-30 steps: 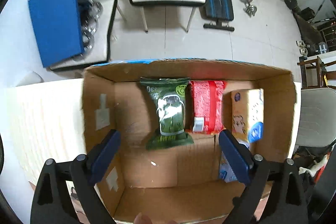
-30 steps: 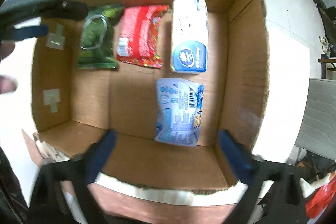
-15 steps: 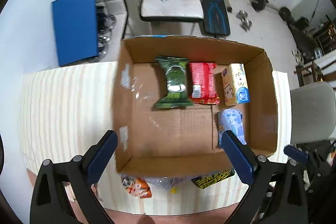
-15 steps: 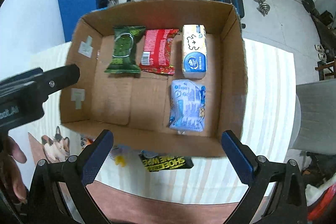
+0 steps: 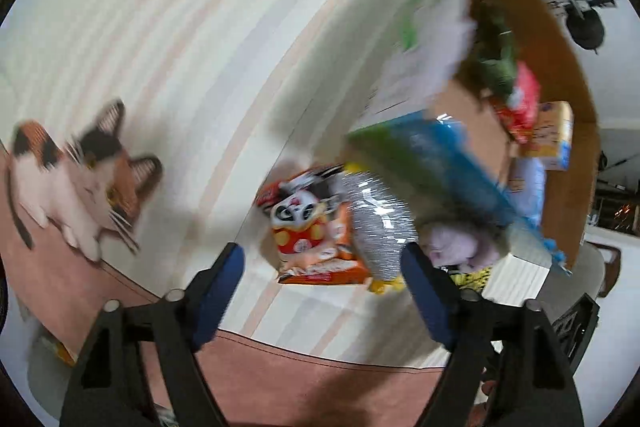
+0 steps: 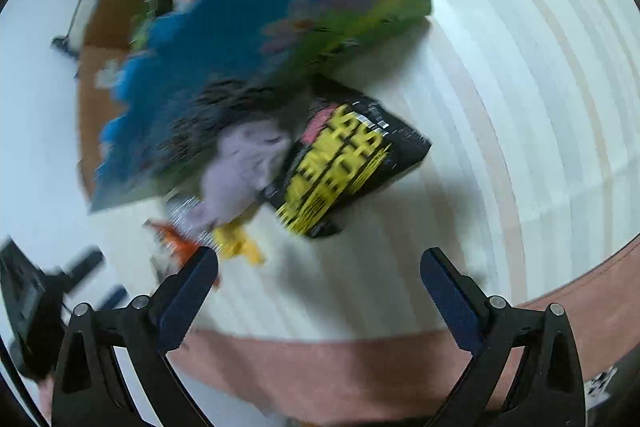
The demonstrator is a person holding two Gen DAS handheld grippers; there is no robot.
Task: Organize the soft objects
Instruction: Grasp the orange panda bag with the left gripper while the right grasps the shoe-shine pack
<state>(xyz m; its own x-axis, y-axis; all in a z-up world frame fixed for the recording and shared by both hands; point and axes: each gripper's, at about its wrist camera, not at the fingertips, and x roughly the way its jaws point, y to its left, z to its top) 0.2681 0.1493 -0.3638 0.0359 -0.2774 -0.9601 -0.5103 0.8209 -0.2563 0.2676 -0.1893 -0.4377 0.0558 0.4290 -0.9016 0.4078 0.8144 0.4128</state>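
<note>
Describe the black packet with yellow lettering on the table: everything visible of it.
The black packet looks like a soft, glossy plastic pouch with big yellow block letters, blurred and unreadable here, and a pink patch near its top. It lies flat on the striped tablecloth, skewed diagonally, just outside the printed wall of the cardboard box. Its left edge meets a pale lilac item; contact is unclear. It lies ahead of the open right gripper, untouched.

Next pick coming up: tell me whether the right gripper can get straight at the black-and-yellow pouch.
Probably yes. The right gripper is open and empty, and the black-and-yellow pouch lies on bare tablecloth ahead, only its far end under the box.
</note>
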